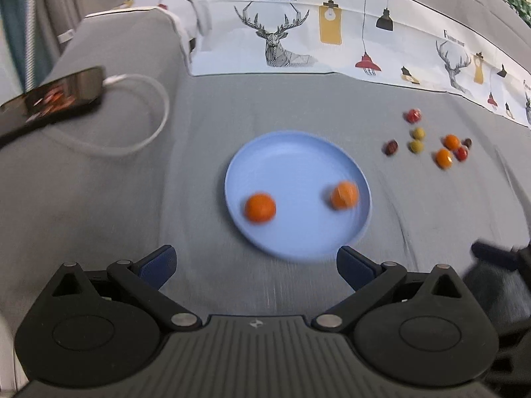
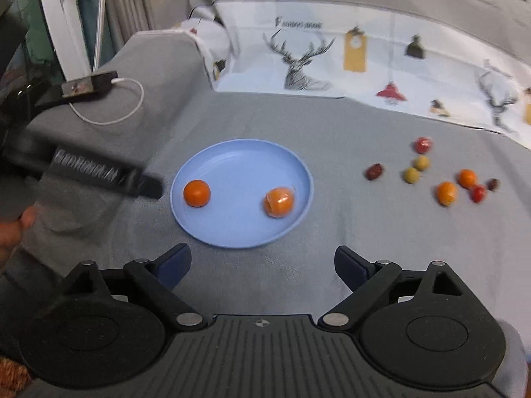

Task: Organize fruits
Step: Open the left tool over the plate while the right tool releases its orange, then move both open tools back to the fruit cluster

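Two orange fruits lay on the blue plate (image 2: pixel 212 152): a smooth orange fruit (image 2: pixel 196 193) toward its left side and a second orange fruit (image 2: pixel 279 202) toward its right, the latter glossy as though wrapped, though blur prevented certainty. The plate stood on a grey cloth (image 2: pixel 332 265).

Eight small fruits were loose on the cloth, well apart from the plate to its right: a red one (image 2: pixel 422 145) farthest back, two yellow-green ones (image 2: pixel 416 169), a dark red one (image 2: pixel 374 171), two orange ones (image 2: pixel 456 185), another red one (image 2: pixel 478 193) and a dark one (image 2: pixel 493 184). By this count the sorting was judged barely begun.

The left gripper (image 1: pixel 255 265) stood wide open, nothing between its blue pads, near the plate's front rim. The right gripper (image 2: pixel 262 265) was likewise wide open and empty, touching nothing.
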Tool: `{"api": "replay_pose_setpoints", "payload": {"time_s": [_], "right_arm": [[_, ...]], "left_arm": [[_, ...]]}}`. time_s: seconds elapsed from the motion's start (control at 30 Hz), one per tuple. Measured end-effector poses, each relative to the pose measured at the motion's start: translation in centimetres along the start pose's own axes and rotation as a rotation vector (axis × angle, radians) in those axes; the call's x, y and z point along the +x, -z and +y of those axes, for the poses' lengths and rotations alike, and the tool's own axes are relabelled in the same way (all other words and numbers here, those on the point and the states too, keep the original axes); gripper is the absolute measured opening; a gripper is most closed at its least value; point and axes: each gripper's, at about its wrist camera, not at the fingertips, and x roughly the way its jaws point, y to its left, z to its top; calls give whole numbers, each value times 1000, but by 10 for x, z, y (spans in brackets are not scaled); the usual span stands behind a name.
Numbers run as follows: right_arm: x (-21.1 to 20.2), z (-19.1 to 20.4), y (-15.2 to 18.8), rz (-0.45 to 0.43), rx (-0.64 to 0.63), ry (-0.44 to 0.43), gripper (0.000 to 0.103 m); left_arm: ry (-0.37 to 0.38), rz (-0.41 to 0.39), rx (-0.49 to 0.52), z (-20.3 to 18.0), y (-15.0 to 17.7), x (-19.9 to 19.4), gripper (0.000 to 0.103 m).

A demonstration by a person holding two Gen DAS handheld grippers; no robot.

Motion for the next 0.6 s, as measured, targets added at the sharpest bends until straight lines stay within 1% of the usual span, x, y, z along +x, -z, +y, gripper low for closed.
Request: {"api": "replay_pose_setpoints", "payload": {"time_s": [0.1, 0.2, 0.4, 0.6], "right_arm": [[-23, 6, 4, -61, -21, 26, 97], [-42, 10, 7, -107, -31, 43, 98], [-77, 19, 21, -185, -65, 58, 99], [-98, 22, 24, -245, -80, 68, 100]], "left_arm": [[5, -8, -17, -3, 21, -22, 103], [4, -34, -11, -5, 32, -40, 103], [5, -112, -23, -11, 43, -75, 103], [4, -170, -11, -17, 52, -100, 103]]}}
